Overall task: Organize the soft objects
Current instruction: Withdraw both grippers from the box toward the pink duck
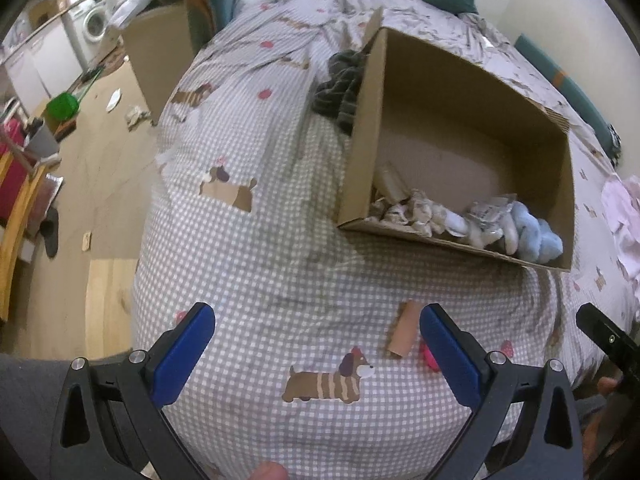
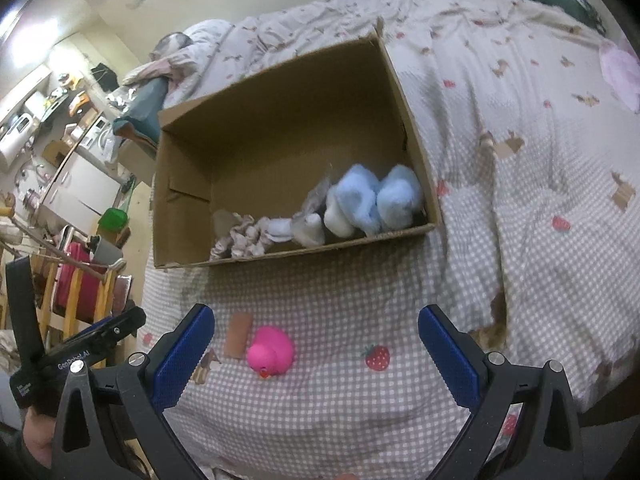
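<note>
On the bed, covered by a grey-and-white checked quilt printed with dachshunds and strawberries [image 2: 400,300], you have an open brown cardboard box [image 2: 280,92] sitting ahead of both tools, and it looks like your collecting bin: a row of soft things is already packed along its near wall, with rolled patterned socks [image 2: 240,238] at one end and a pair of fluffy pale-blue slippers [image 2: 376,200] at the other. That tidy line suggests you are filling the box side by side.

Two items are not yet in it. A bright pink rubber duck [image 2: 270,350] lies on the quilt in front of the box, and just beside it a short brown cardboard tube [image 2: 238,334].

Your right gripper [image 2: 316,344] has its jaws spread wide and holds nothing; the duck sits between them, nearer the left jaw, so it looks lined up for a grab. Your left gripper [image 1: 316,344] is likewise released and empty, hovering over bare quilt, with the tube just inside its right jaw and the duck peeking out behind that jaw.

A dark knitted garment [image 1: 340,88] is bunched against the box's outer far wall, well apart from both tools.
</note>
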